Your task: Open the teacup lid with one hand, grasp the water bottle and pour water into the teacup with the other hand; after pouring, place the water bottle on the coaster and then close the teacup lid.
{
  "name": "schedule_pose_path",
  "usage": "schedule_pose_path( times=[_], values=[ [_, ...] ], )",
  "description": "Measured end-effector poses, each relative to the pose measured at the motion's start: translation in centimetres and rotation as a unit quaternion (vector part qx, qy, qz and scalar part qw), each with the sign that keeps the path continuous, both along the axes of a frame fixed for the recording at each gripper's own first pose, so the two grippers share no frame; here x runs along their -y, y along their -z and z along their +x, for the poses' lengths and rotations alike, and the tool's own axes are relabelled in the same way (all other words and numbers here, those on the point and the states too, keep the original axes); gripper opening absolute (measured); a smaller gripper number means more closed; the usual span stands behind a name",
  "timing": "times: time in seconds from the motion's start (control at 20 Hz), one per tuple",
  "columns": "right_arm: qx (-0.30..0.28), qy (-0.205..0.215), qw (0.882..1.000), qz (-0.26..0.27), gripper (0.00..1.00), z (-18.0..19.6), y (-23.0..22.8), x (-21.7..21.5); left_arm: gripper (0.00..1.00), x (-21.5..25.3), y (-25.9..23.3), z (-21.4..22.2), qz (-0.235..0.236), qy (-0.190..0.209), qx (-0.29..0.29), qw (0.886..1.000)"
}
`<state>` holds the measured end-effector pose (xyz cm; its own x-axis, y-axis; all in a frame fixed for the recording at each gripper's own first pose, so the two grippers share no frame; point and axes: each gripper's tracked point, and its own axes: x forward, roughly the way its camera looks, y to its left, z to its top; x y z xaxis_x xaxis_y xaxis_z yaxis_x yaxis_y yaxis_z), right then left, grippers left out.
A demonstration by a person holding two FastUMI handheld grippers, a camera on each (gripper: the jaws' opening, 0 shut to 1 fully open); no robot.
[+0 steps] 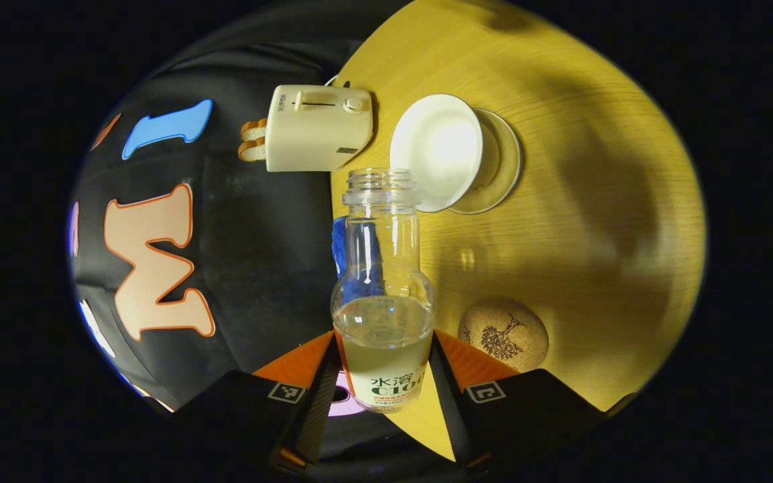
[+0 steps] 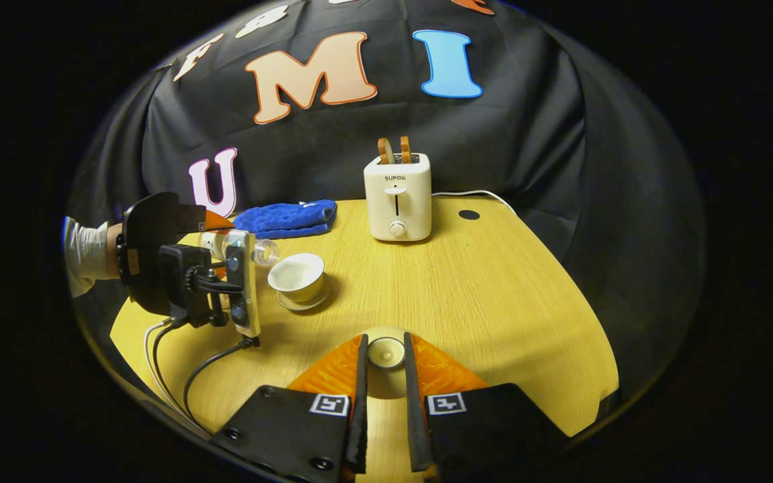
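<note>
In the left gripper view the left gripper (image 1: 384, 365) was clamped on the lower body of the water bottle (image 1: 382, 295), both fingers pressing its sides; the bottle's long axis ran straight toward twelve o'clock, uncapped mouth leading. The teacup (image 1: 436, 151) lay just past that mouth at about one o'clock, its white bowl open and standing on its saucer (image 1: 504, 161). In the right gripper view the bottle (image 2: 252, 249) lay close to horizontal, its mouth just beside the cup's (image 2: 298, 274) rim at nine o'clock of it, so the pour looked to be at hand or under way, though no stream could be made out. The bottle was clear and part full of pale liquid pooled toward its labelled base. The coaster (image 1: 503, 334), a round cork disc with a tree print, sat on the wooden table (image 1: 594, 201) at three o'clock of the left gripper, near it. The right gripper (image 2: 385, 355) was closed to a narrow gap around the teacup lid (image 2: 385, 351), held low over the table (image 2: 494, 295); it was well apart from the cup, which lay at ten o'clock. A toaster (image 2: 397, 196) and a blue cloth (image 2: 286, 217) stood farther back.
</note>
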<state>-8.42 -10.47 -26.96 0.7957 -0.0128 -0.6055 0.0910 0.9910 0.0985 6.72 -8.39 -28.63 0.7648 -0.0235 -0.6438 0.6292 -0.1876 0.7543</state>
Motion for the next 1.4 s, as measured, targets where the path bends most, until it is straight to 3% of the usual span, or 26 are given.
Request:
schedule_pose_path(
  times=[0.7,1.0,1.4],
  values=[
    [0.000,-0.001,1.000,0.018,0.28,-0.3,0.8,0.5,0.71,0.8,-1.3,1.2,0.122,0.049,-0.002,0.991],
    [0.000,0.003,1.000,0.027,0.28,-0.5,1.1,0.8,0.71,1.2,-3.1,2.1,0.170,0.066,0.007,0.983],
    [0.002,0.007,1.000,0.029,0.28,-0.5,1.3,2.0,0.71,1.5,-6.1,3.7,0.247,0.087,0.026,0.965]
  ],
)
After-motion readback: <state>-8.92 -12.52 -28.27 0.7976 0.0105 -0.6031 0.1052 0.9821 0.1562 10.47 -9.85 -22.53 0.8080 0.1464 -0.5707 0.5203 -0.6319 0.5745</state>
